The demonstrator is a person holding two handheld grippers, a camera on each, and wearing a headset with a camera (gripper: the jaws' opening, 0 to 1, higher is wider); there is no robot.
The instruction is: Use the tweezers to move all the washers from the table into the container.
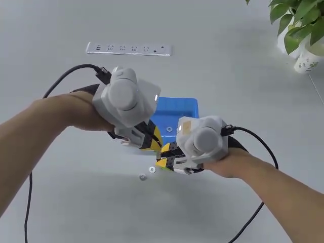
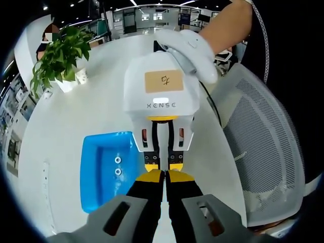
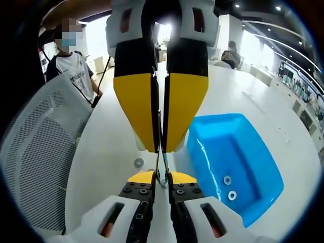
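The tweezers [image 3: 160, 161] show as a thin metal strip running between the two tools, which you hold nose to nose just above the bench [image 1: 228, 61]. Your left tool [image 3: 161, 148] has its yellow jaws drawn in narrow, pinching the upper part of the tweezers. Your right tool [image 3: 161, 178] is also narrow, with the tweezers' lower end caught between its tips. In the left gripper view both pairs of jaws line up tip to tip with only a slit between each pair. Two washers [image 1: 152, 169] lie loose on the bench just in front of the tools in the head view, close to each other. In the right gripper view one washer [image 3: 138, 162] lies on the bench just beside the joined tips. The blue container [image 1: 185, 107] stands just behind the tools in the head view. In the right gripper view it lies to the right of the tweezers, and two washers [image 3: 227, 179] rest on its floor side by side. A white power strip [image 1: 129, 49] lies well beyond the container, and a potted plant [image 1: 298, 25] stands at the far right corner. A mesh chair [image 2: 268, 152] sits off the bench edge. A black cable [image 1: 66, 76] trails from the left tool.
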